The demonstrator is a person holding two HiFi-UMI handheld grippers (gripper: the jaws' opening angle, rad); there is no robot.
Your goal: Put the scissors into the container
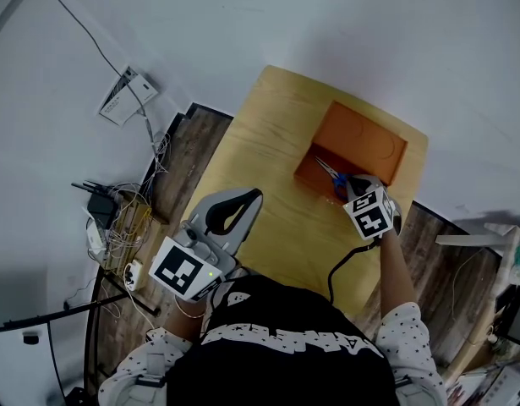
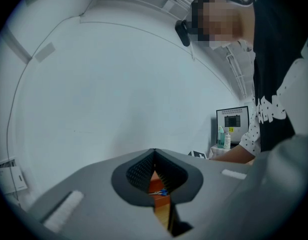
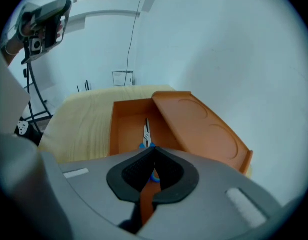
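Tabletop (image 1: 260,167): pale wood, white wall (image 3: 219,59) | scissors (image 3: 146,131) inside orange container (image 3: 121,126) | left claw (image 2: 155,149), right claw (image 3: 155,148): closed, seemingly empty

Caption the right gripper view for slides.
Blue-handled metal scissors lie inside the orange rectangular container, beyond the shut right gripper.

White lettering (image 1: 285,338) on the person's black shirt (image 1: 276,307) cannot be read; nothing else legible.
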